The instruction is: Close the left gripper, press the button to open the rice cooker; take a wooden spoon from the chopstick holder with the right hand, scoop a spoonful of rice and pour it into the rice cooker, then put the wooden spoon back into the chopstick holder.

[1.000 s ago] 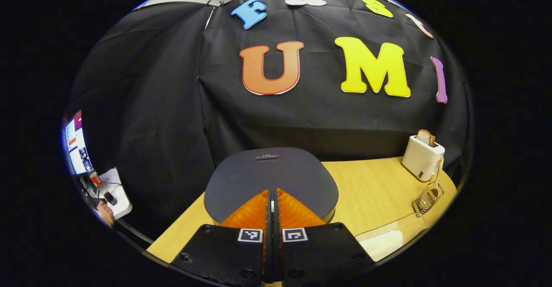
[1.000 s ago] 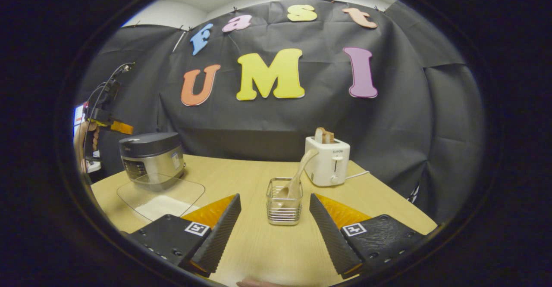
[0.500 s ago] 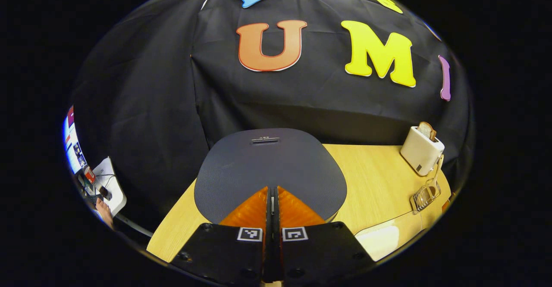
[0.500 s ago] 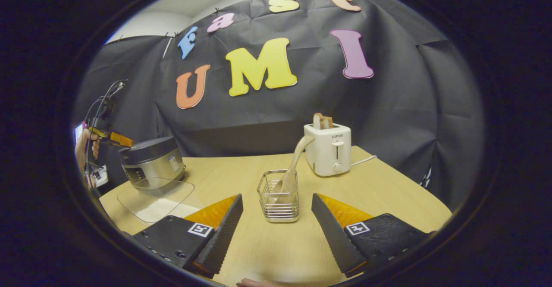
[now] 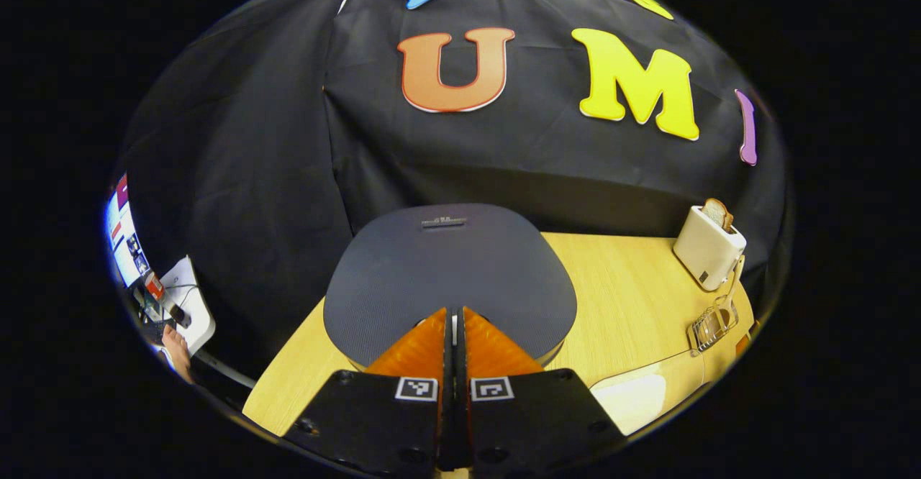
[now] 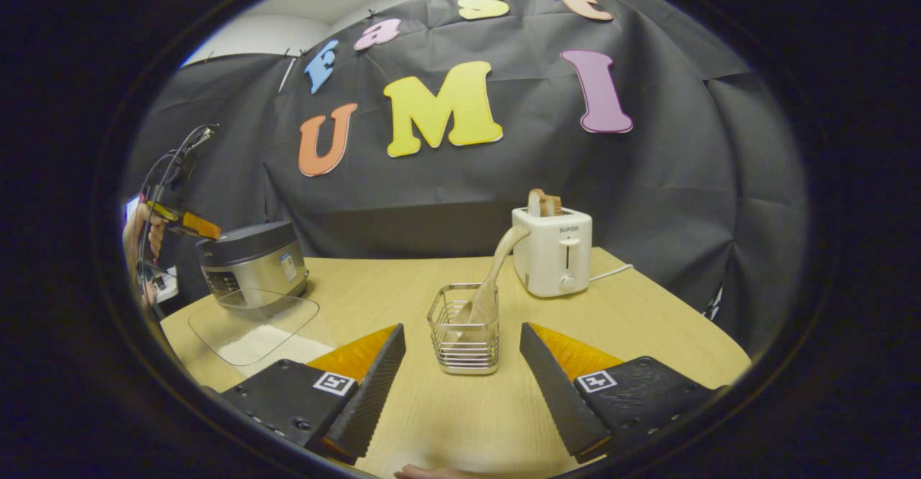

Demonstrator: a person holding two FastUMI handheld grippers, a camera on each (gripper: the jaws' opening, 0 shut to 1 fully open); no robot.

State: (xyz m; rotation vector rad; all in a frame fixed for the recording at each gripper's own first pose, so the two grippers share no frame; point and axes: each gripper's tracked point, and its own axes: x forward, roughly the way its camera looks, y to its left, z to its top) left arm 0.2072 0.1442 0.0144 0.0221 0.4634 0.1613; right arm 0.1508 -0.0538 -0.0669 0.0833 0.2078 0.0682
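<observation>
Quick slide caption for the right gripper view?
Open right tool faces the holder with the spoon; cooker lid down.

rice cooker lidded, wooden spoon in chopstick holder

I am working in a recording booth got up as a kitchen corner, not a real home. Black cloth hangs as the wall behind a pale wooden tabletop. On it stand kitchen things: a rice cooker, a white toaster with a slice of bread in its slot, and a wire chopstick holder. Off the tabletop's edge, a lit screen and cables on a white desk suggest a lab.
</observation>
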